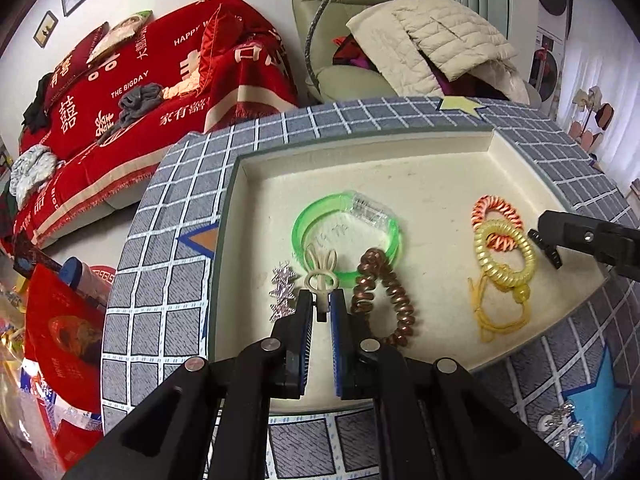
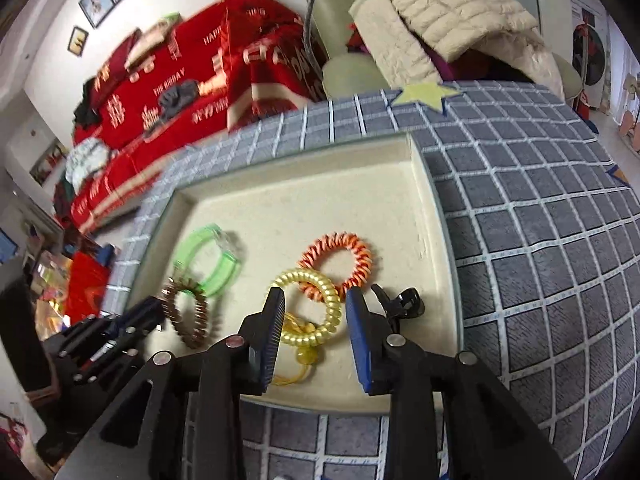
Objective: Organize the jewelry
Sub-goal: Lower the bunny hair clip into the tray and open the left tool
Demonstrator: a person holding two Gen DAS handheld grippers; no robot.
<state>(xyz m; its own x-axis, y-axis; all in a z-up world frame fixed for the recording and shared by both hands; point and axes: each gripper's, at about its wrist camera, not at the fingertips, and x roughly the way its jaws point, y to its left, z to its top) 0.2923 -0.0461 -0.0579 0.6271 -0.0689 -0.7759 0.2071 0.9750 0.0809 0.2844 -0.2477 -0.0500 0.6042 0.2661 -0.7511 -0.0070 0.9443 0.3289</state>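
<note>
Left tool (image 1: 321, 307) pinching a cream rabbit-eared hair clip (image 1: 320, 276) between pressed-together blue pads, holding it just above the floor of the cream tray (image 1: 400, 160), beside a silvery sparkly clip (image 1: 283, 292) and overlapping the near edge of the green translucent bangle (image 1: 344, 236). Brown spiral hair tie (image 1: 384, 296) lying just right of that tool, touching the bangle. Right tool (image 2: 316, 306) standing spread over the yellow spiral hair tie (image 2: 316, 308), pads not pressing on it, yellow cord (image 1: 500, 316) trailing toward the near rim. Orange striped spiral hair tie (image 2: 340, 262) overlapping the yellow one on its far side. Black claw clip (image 2: 400, 304) resting, possibly loose, just beside the right finger. Tray sitting on the grey checked worktop (image 2: 540, 220). More small clear trinkets (image 1: 564, 424) lying outside the tray on a blue star patch
</note>
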